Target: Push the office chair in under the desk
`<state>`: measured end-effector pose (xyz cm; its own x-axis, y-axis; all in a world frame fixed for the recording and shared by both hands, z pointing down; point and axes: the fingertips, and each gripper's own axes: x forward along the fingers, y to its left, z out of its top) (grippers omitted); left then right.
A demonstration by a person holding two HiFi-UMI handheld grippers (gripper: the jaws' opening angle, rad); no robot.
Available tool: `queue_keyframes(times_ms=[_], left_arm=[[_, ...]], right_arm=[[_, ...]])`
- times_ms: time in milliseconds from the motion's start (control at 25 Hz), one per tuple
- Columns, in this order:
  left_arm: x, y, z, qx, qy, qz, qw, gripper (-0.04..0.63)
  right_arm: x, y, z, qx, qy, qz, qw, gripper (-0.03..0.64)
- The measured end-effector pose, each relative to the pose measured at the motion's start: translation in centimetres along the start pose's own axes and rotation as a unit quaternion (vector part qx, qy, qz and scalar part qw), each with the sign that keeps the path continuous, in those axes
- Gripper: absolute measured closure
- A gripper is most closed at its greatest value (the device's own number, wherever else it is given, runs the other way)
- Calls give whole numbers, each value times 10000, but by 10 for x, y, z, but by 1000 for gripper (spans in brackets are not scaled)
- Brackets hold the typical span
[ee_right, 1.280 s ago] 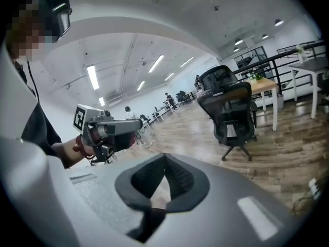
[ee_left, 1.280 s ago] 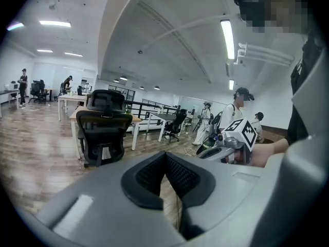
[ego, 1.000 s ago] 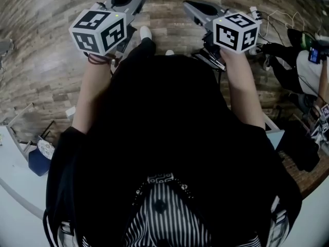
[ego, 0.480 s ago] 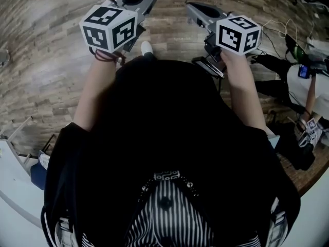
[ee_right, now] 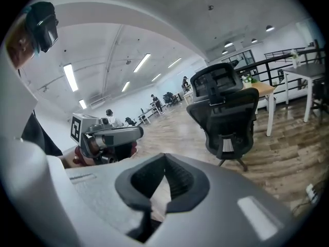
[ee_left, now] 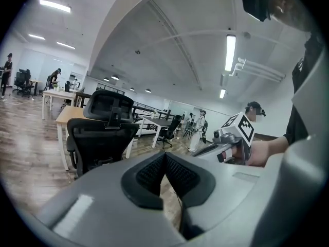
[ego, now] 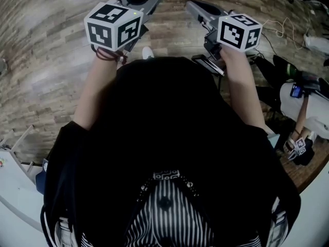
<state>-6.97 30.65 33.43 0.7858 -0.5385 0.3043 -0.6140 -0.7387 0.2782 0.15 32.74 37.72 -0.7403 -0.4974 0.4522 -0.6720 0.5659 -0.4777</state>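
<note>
On the wood floor (ego: 46, 60), just beside the light-topped counter (ee_left: 67, 115), the black office chair (ee_left: 103, 138) stands well ahead of the left gripper (ee_left: 165, 158) and right gripper (ee_right: 164, 161), whose jaws are pressed together with nothing between them.

floor (ego: 41, 60): wood planks | ceiling (ee_left: 169, 24): white, strip lights (ee_left: 230, 52) | side: white desk (ee_right: 300, 72)
</note>
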Motion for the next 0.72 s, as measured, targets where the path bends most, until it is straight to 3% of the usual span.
queue_keyframes(times_ms=[400, 720], left_arm=[[13, 49, 14, -51, 52, -46, 10000, 594], [49, 72, 19, -41, 160, -7, 9999, 594]], right_arm=[[35, -17, 36, 158, -34, 62, 9999, 617], [51, -62, 58, 293, -25, 58, 9996, 617]])
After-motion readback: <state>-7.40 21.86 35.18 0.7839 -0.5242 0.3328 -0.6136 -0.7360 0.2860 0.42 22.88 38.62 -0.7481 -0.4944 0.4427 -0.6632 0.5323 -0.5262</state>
